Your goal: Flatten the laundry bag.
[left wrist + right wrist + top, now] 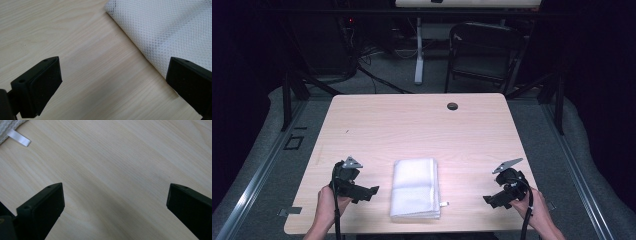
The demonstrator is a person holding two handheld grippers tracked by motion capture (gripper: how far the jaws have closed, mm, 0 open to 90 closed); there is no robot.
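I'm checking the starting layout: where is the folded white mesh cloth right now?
In the high view, the folded white mesh cloth lies near the front edge of the light wooden table, between the left hand-held gripper and the right hand-held gripper, touching neither.

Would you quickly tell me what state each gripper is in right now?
Left gripper: open, holding nothing, beside the folded white cloth.
Right gripper: open, holding nothing, over bare table.

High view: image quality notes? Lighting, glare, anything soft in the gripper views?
High view: surroundings black, table lit, folded white mesh cloth nearly blown out. Left gripper view: mesh weave crisp, jaws close and slightly soft. Right gripper view: wood grain sharp, faint shadow between the open jaws, white tag glossy at the top left.
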